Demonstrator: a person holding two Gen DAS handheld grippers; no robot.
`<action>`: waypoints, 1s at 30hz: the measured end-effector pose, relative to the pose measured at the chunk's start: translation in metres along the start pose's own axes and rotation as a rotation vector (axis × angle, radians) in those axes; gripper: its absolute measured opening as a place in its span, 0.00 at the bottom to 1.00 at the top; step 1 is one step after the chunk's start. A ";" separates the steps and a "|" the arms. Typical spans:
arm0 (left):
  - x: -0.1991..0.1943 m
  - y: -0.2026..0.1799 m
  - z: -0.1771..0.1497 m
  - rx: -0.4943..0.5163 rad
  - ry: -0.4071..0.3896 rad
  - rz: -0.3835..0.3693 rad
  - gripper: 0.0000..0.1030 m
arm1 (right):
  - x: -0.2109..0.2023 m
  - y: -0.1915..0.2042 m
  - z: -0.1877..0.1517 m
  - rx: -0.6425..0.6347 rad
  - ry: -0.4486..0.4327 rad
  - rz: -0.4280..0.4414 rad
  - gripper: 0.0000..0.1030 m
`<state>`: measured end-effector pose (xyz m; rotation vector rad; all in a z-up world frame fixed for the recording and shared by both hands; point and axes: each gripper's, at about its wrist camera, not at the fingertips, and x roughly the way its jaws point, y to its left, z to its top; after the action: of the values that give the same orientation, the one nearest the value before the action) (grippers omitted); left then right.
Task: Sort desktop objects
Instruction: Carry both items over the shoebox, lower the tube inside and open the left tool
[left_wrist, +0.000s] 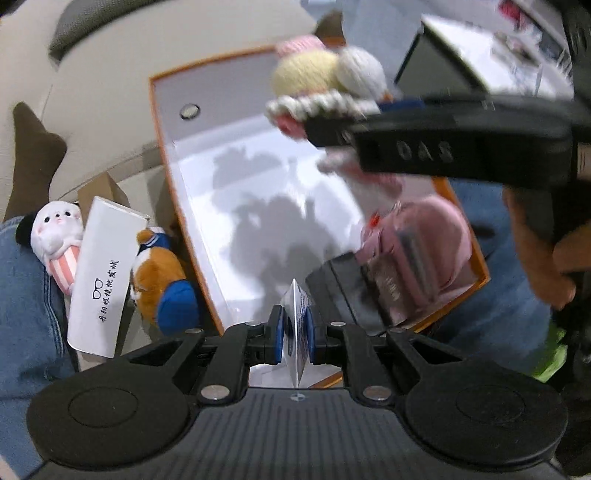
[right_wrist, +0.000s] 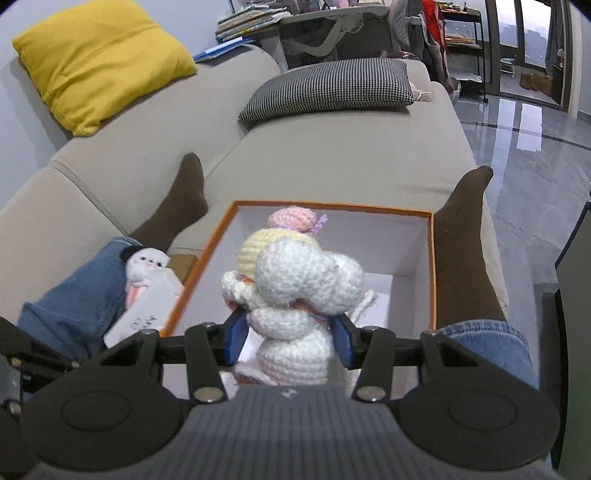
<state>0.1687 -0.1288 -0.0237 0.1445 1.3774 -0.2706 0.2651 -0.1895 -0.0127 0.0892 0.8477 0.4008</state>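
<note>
Now both grippers sit over the orange-edged box (right_wrist: 433, 258), which lies on the sofa (right_wrist: 332, 158) btwn the person's legs. Left gripper (left_wrist: 294, 325) points almost straight down, jaws pinched tight on a thin white card (left_wrist: 295, 306), held edge-on near the box's near rim. Right gripper (right_wrist: 291, 332) is clamped on a crochet doll (right_wrist: 295, 280), w/ blue pads pressing its sides; the doll hangs above the box's open middle. Box floor is mostly bare white towards the far wall; a pink item (left_wrist: 436, 236) and a black case (left_wrist: 351, 291) fill the near right corner. Outside the left rim, close together: a white plush (left_wrist: 55, 232), a white carton (left_wrist: 101, 277), an orange-blue plush (left_wrist: 162, 280).
</note>
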 end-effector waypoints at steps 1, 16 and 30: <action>0.005 -0.002 0.003 0.007 0.027 0.006 0.13 | 0.004 -0.003 0.000 -0.002 0.006 0.003 0.49; 0.042 0.021 0.009 -0.144 0.161 -0.083 0.14 | 0.045 -0.020 -0.017 -0.013 0.130 -0.010 0.49; 0.017 0.050 -0.015 -0.193 0.015 -0.219 0.49 | 0.072 -0.018 -0.017 0.005 0.245 -0.077 0.49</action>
<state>0.1712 -0.0789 -0.0461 -0.1653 1.4276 -0.3172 0.3002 -0.1799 -0.0794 0.0121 1.0900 0.3406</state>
